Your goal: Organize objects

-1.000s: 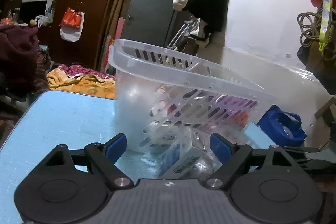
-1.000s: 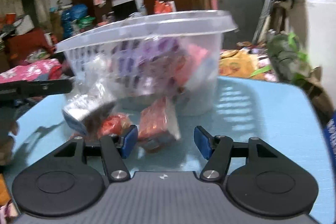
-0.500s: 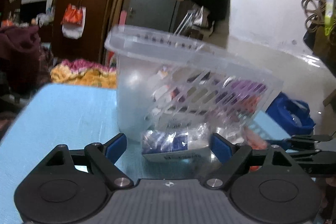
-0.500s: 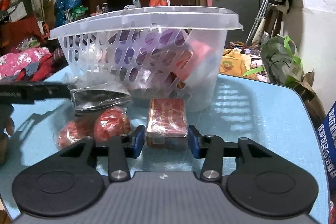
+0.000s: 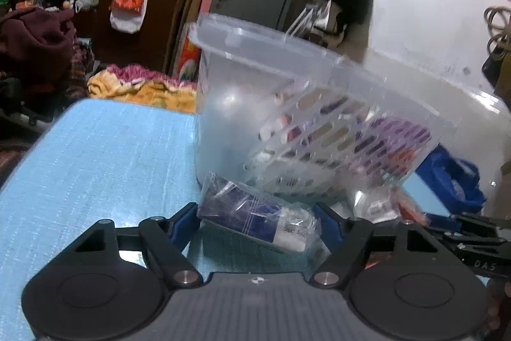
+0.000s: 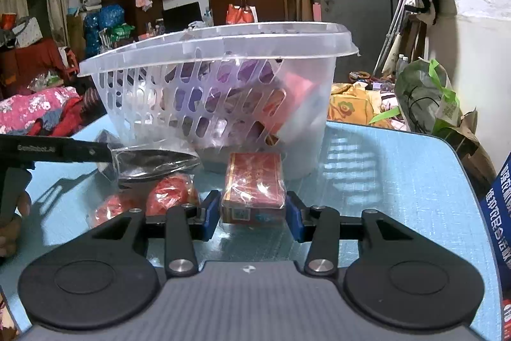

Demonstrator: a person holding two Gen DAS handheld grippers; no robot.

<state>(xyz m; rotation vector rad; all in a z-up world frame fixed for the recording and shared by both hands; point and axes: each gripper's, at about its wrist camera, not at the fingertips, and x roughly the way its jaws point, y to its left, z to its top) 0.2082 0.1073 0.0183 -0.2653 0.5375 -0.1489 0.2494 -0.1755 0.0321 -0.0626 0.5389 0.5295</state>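
Judging by the goods showing through its slotted wall, the clear plastic basket [image 6: 220, 91] at the centre of the right wrist view is already partly filled, so the sorting looks well under way but not finished.

Left of centre in that view, the left gripper [image 5: 255, 218] reaches in from the frame's left edge. Its own camera shows its blue pads pressed against both ends of a plastic-wrapped blue-and-white packet [image 5: 258, 216], so it appears clamped on it, low over the blue table [image 6: 399, 168] just in front of the basket.

Right of that packet, red round items in a clear bag [image 6: 150, 202] lie on the table, unheld.

At lower centre, the right gripper [image 6: 253, 214] is narrowed onto a red box in cellophane [image 6: 254, 184], pads touching its sides.

What seems left: both held items and the red bag must go into the basket.
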